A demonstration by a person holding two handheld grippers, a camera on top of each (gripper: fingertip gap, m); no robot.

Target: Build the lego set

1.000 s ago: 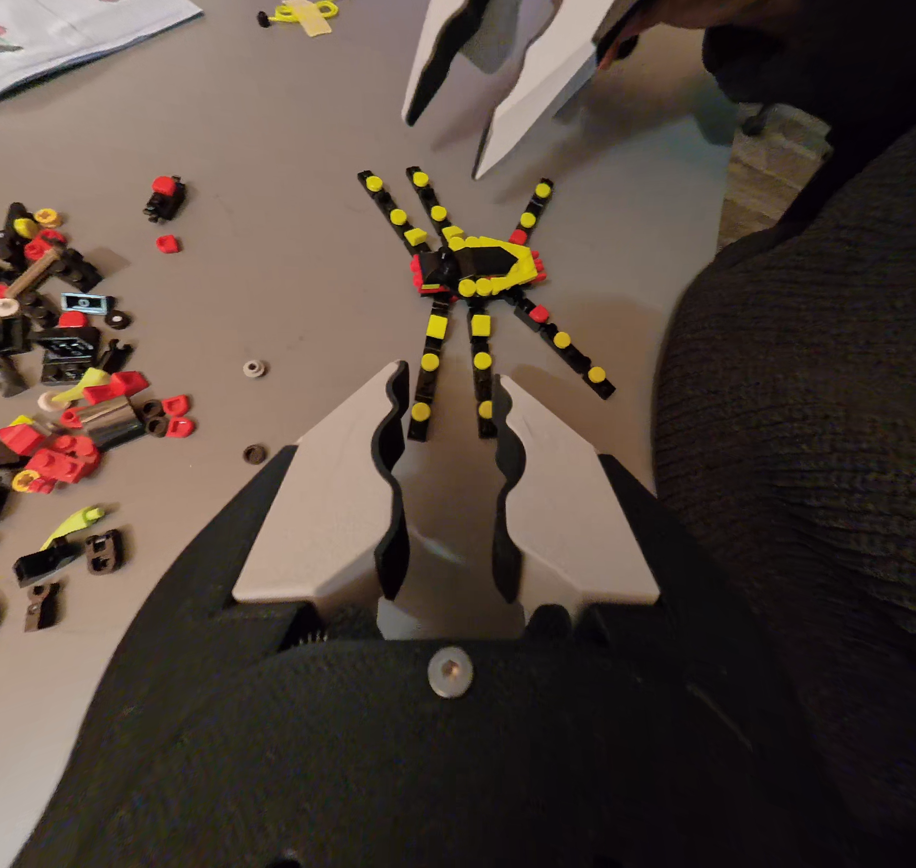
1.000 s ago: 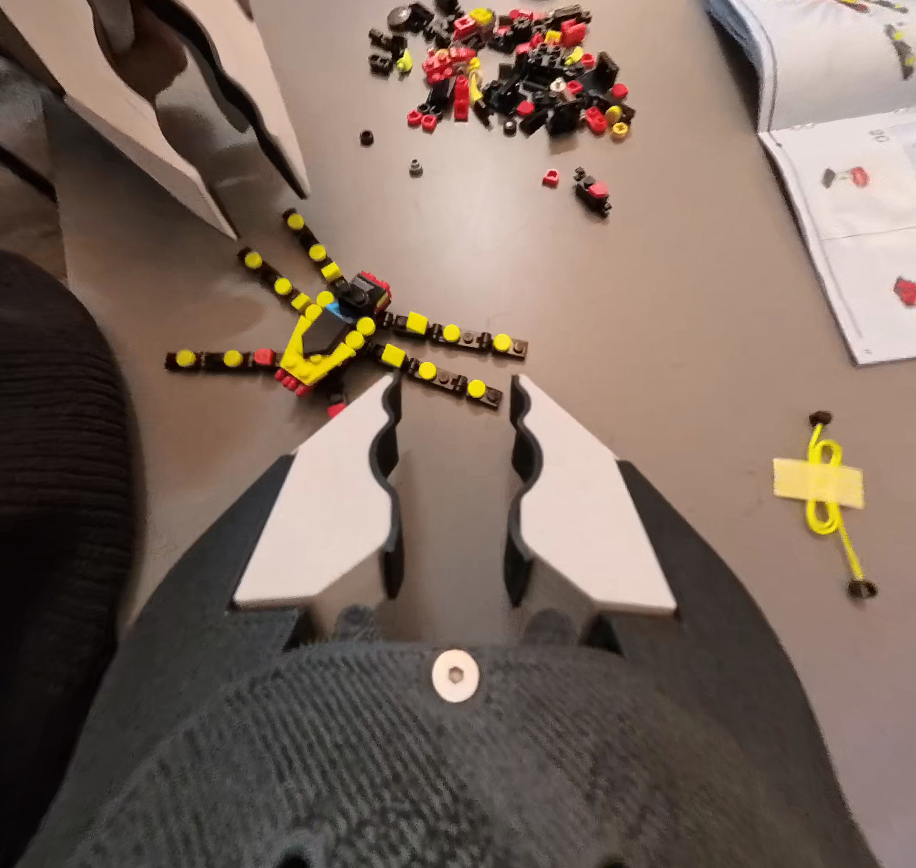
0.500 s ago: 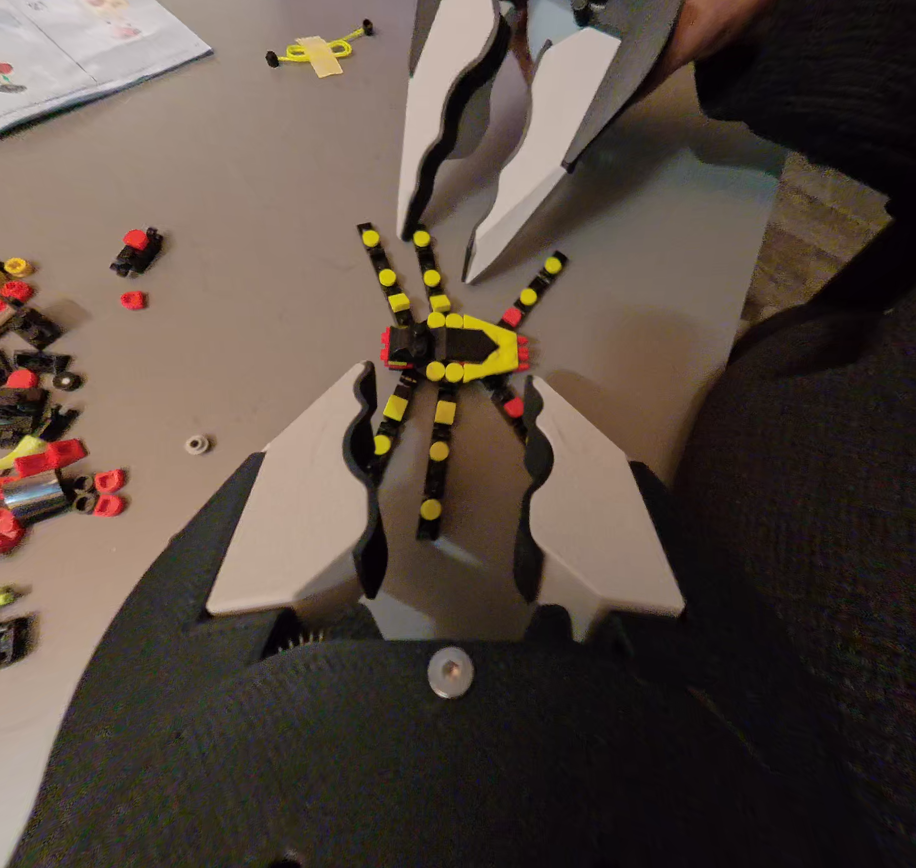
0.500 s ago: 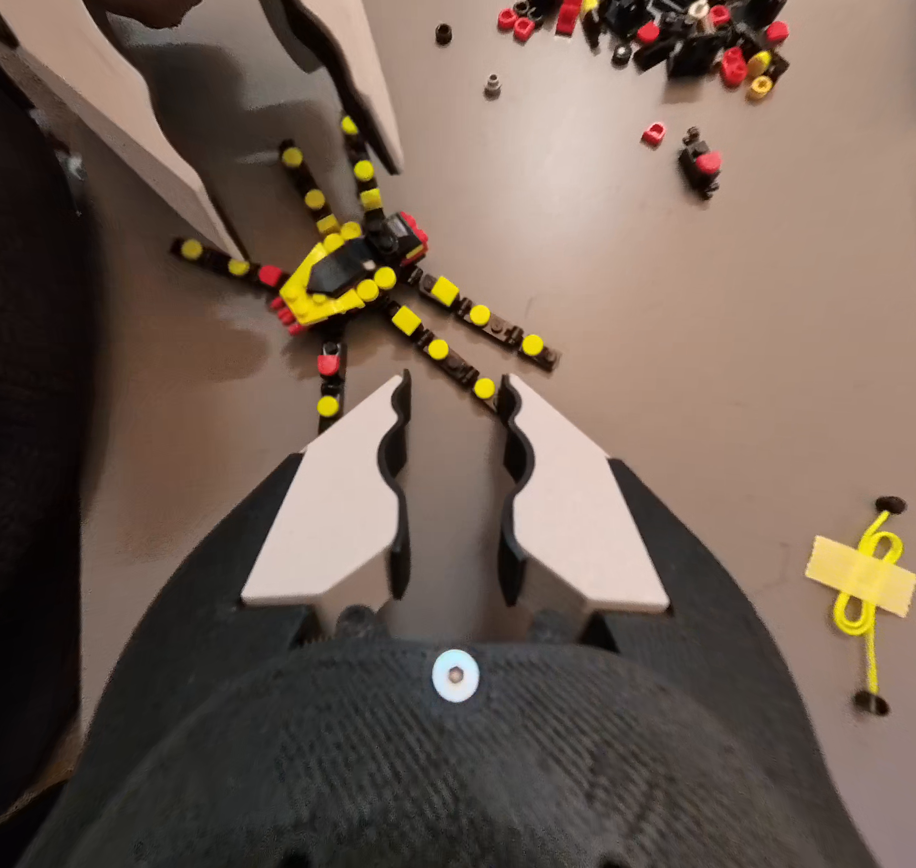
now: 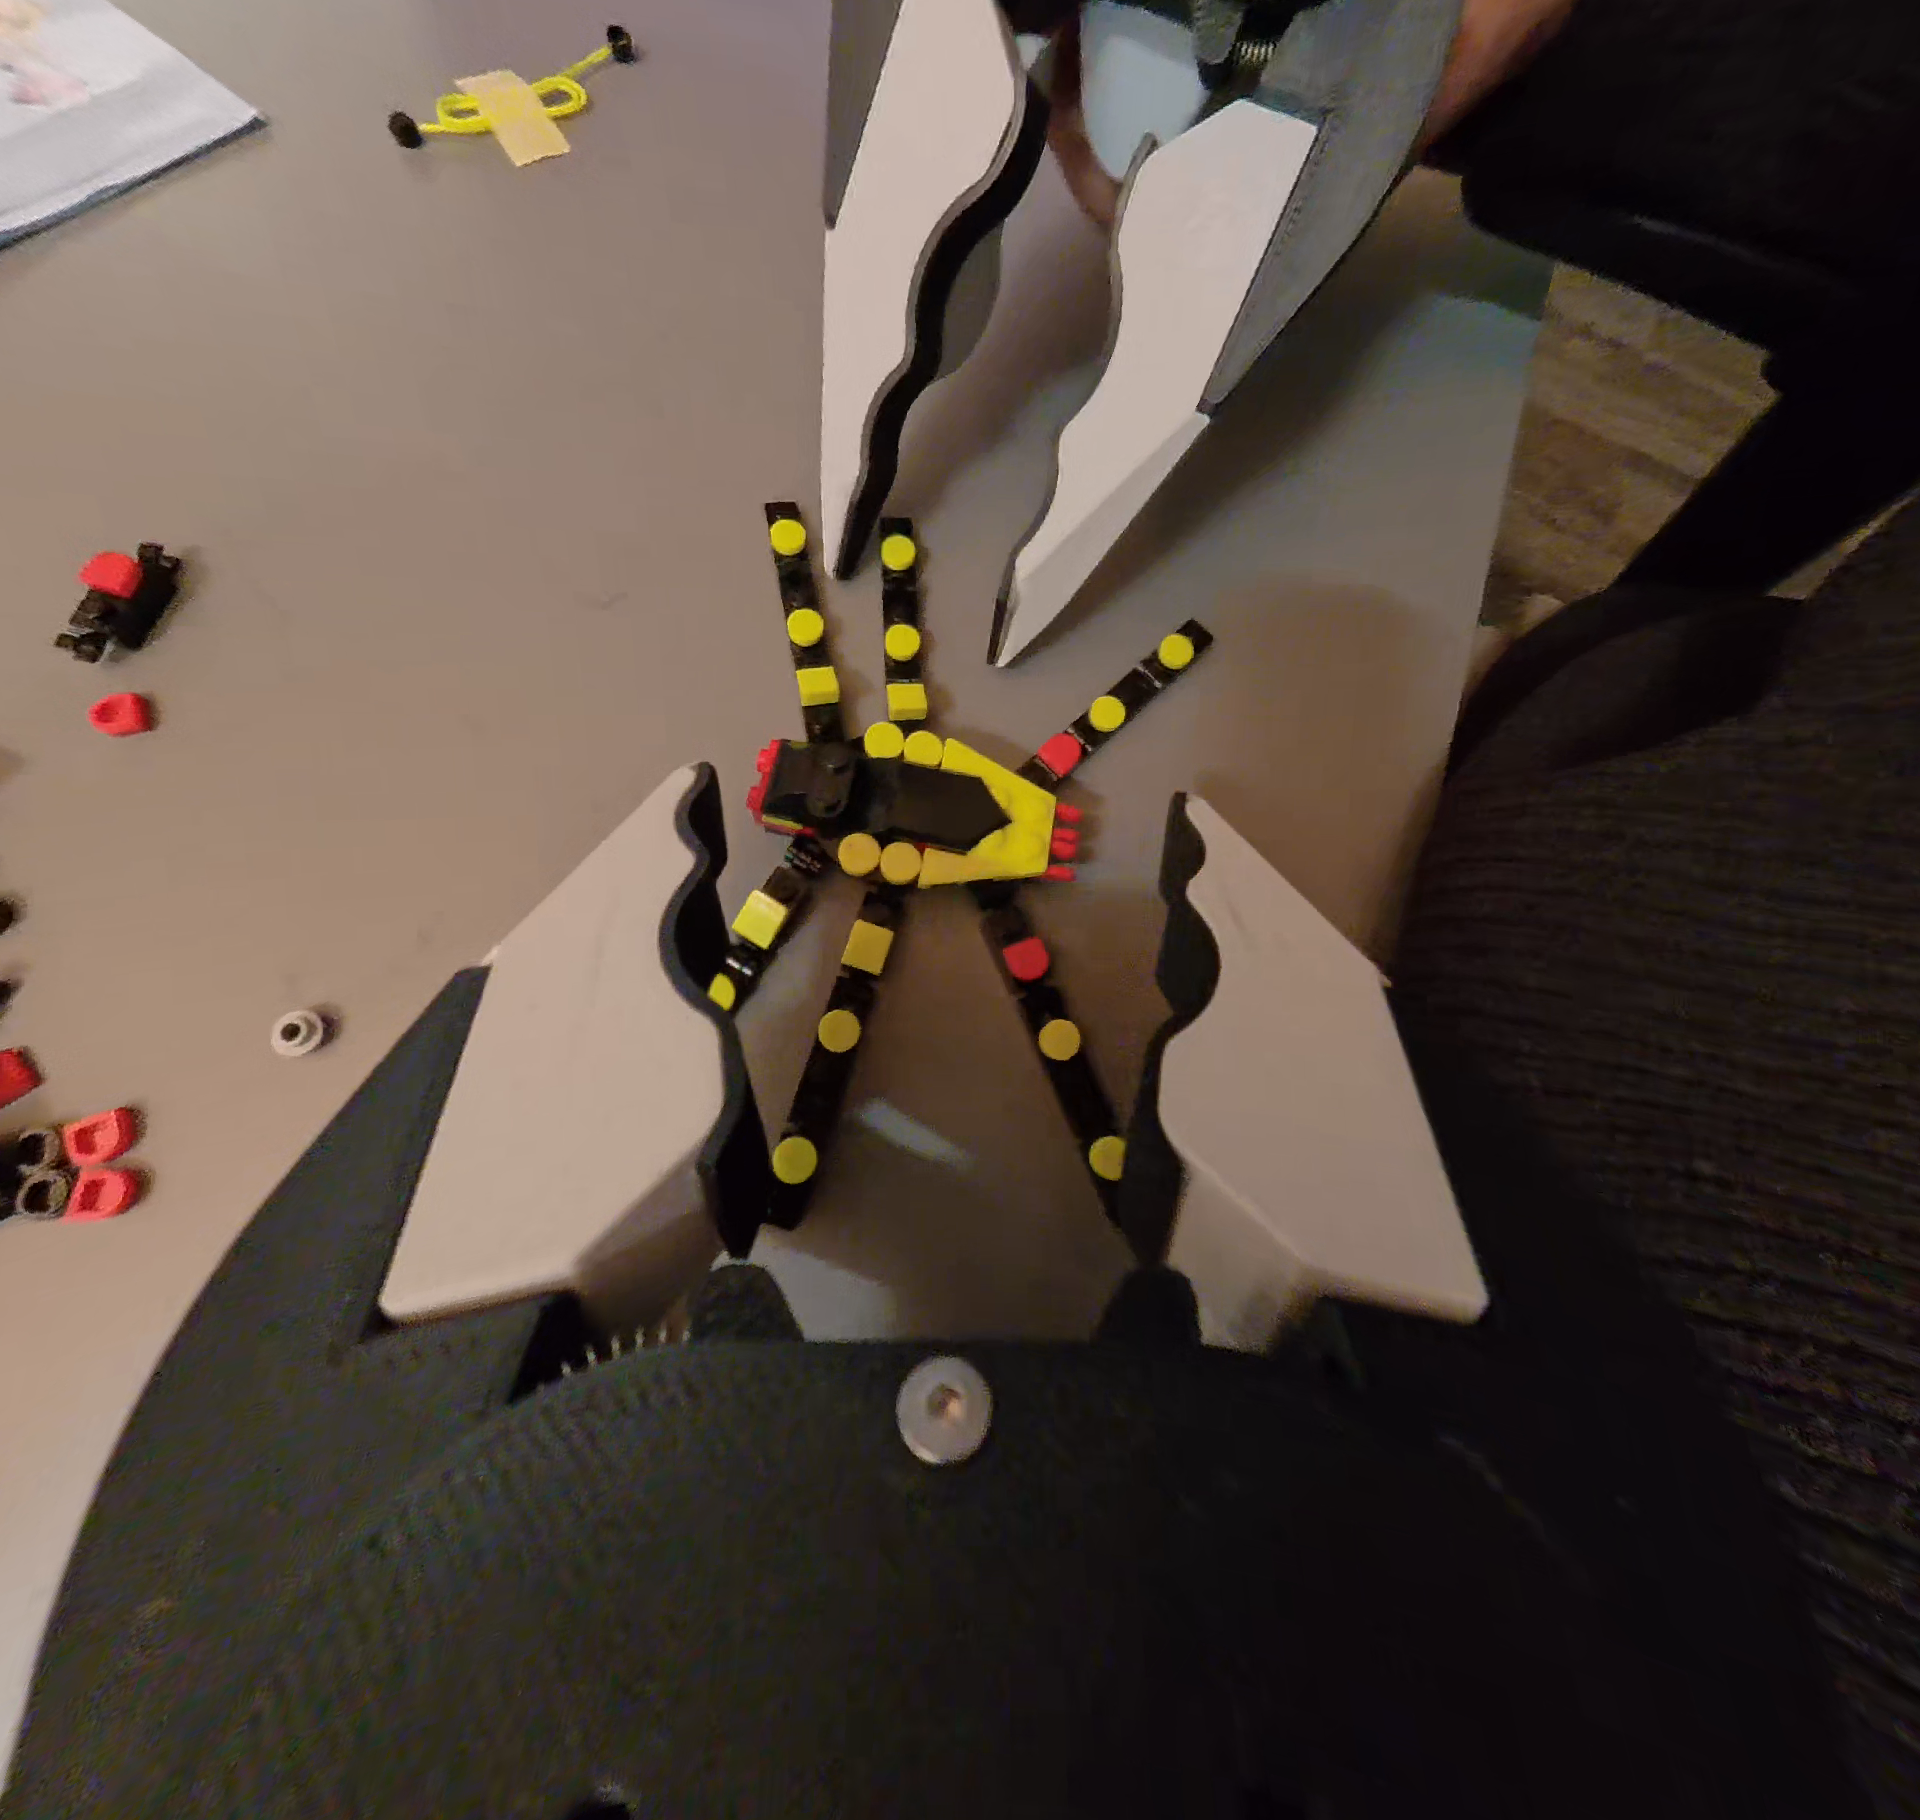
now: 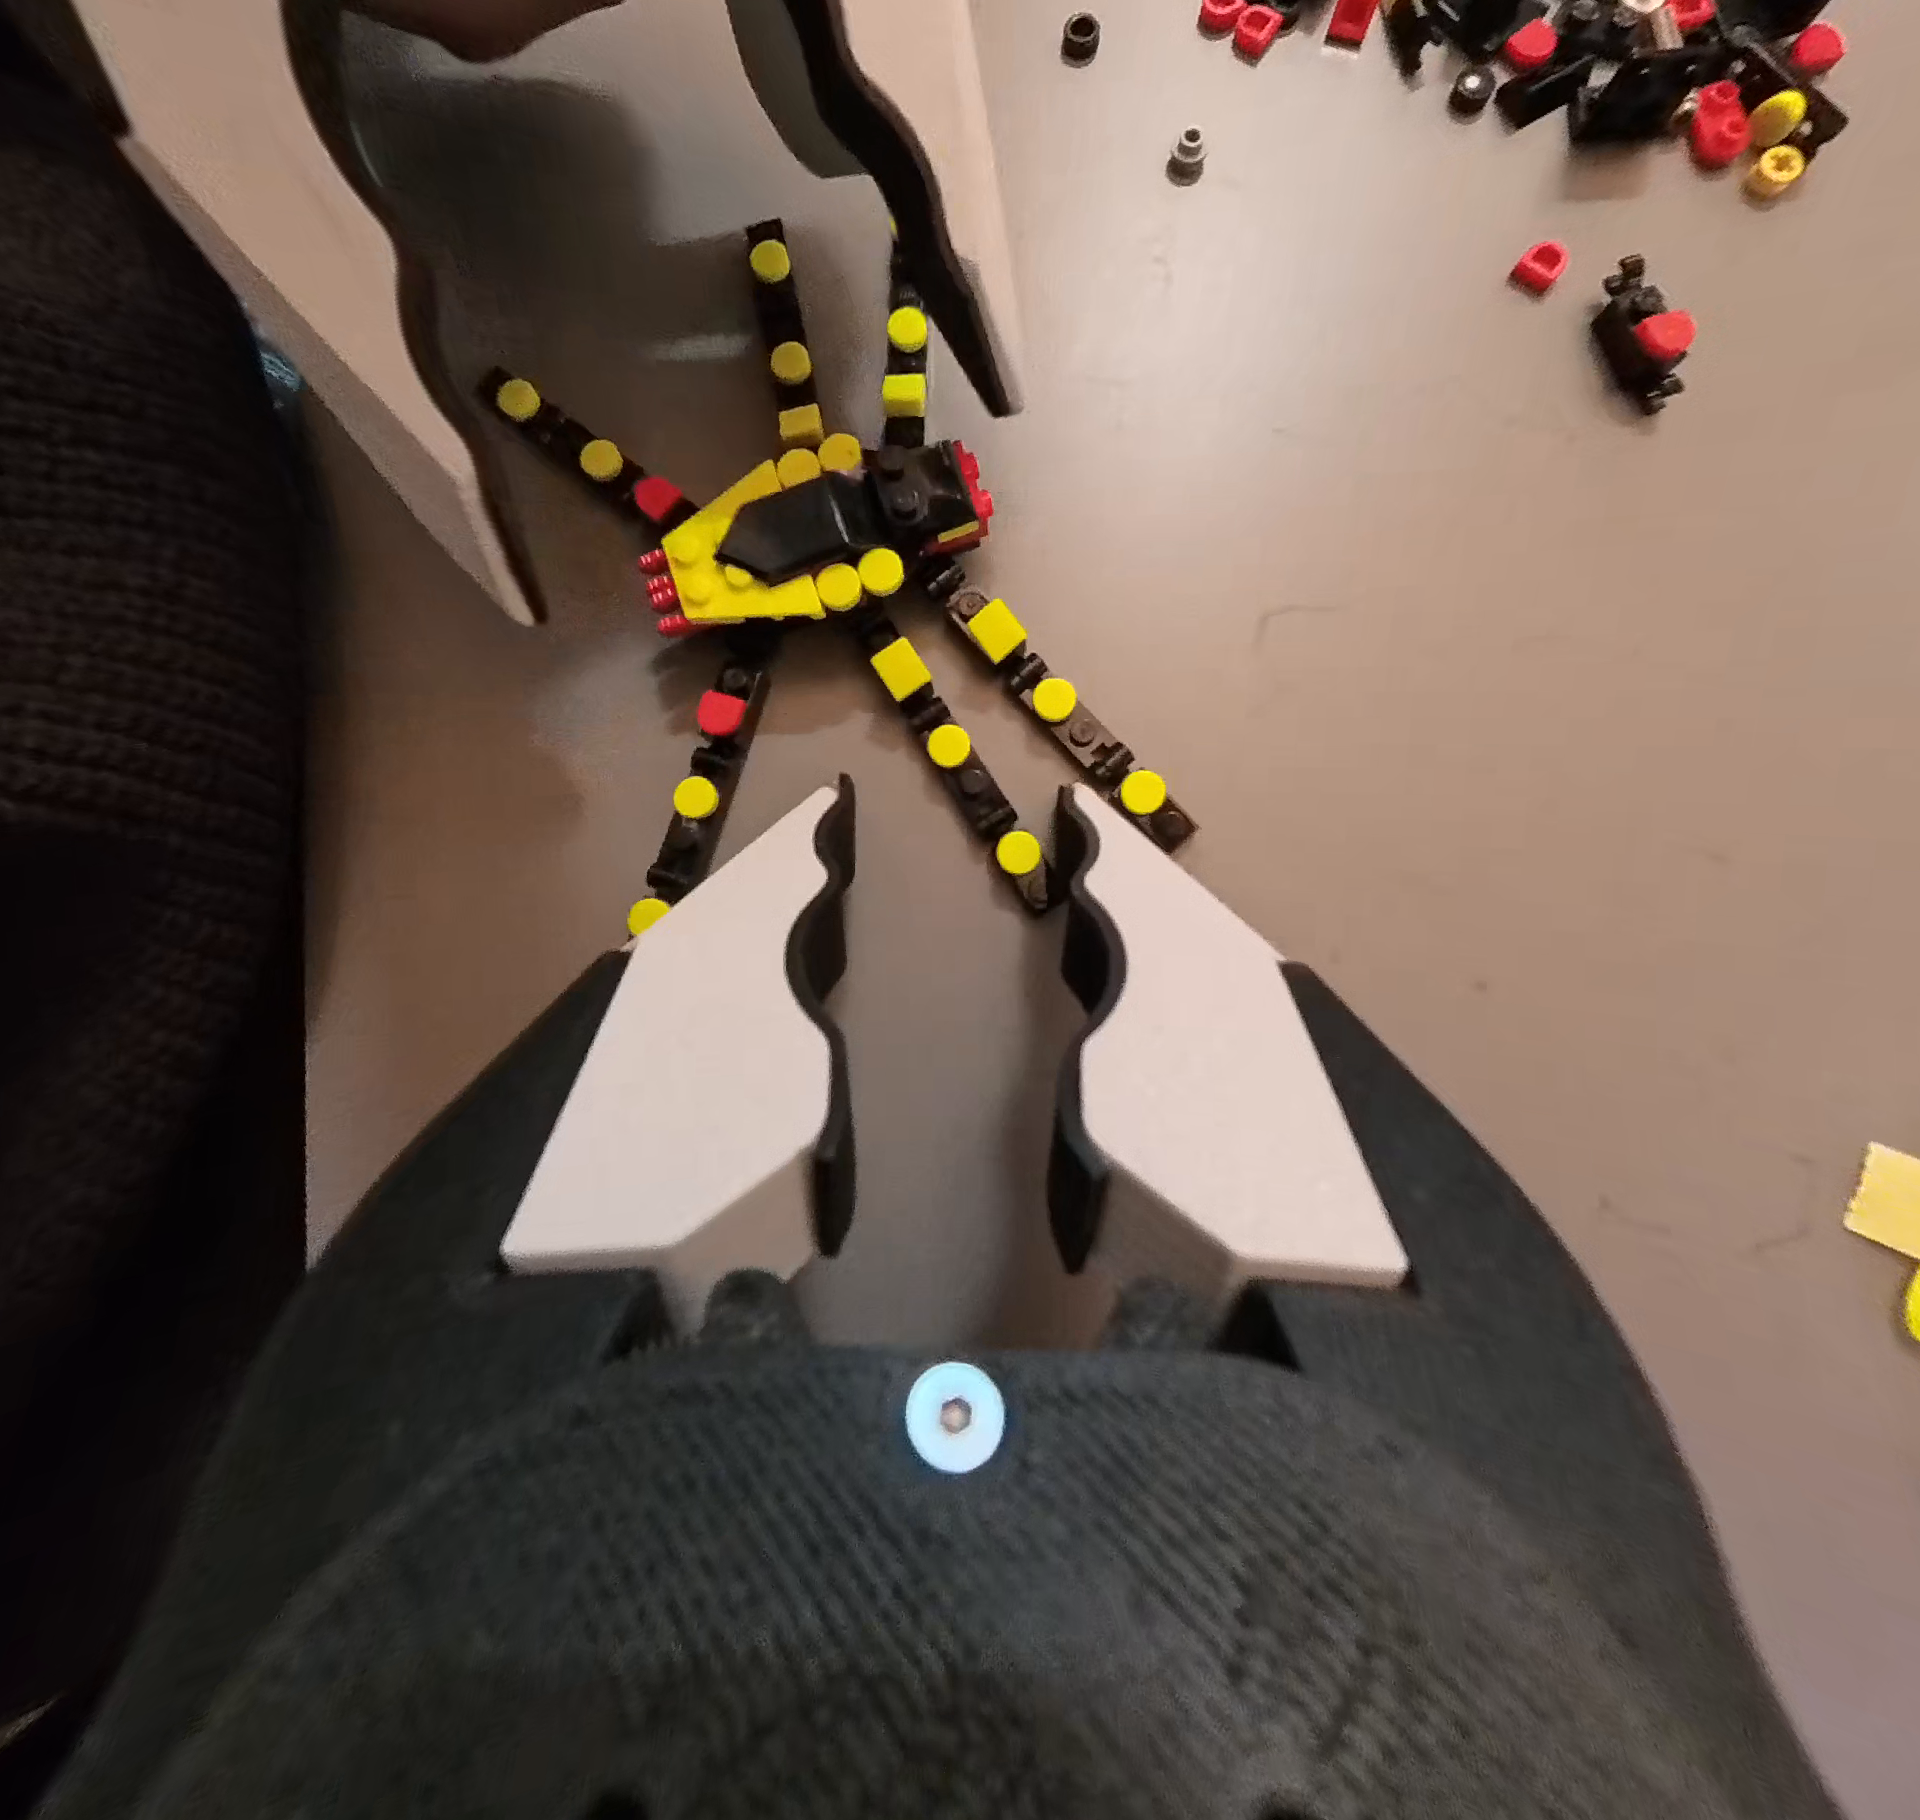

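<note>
A black and yellow lego spider [image 5: 997,814] with red studs lies flat on the grey table, legs spread. It also shows in the right wrist view [image 6: 790,534]. My left gripper [image 5: 938,796] is open wide and empty. Its fingers straddle the spider's near legs, with the tips on either side of the body. My right gripper [image 6: 954,791] is open and empty, its tips at the ends of the legs on the opposite side. In the left wrist view the right gripper [image 5: 923,610] points down at those legs. In the right wrist view the left gripper [image 6: 764,513] flanks the body.
A pile of loose black, red and yellow pieces [image 6: 1621,25] lies beyond the spider. A small black and red assembly [image 5: 120,596], a red piece [image 5: 123,712], a grey stud [image 5: 301,1032], a taped yellow string [image 5: 514,108] and a booklet [image 5: 62,108] lie around. The table edge [image 5: 1507,420] is close. The left gripper's tips are roughly 6 centimetres from the right gripper's.
Both grippers have closed in on the spider from opposite sides. The left gripper has opened wider and now straddles the near legs. The right gripper's tips have come down to the far legs.
</note>
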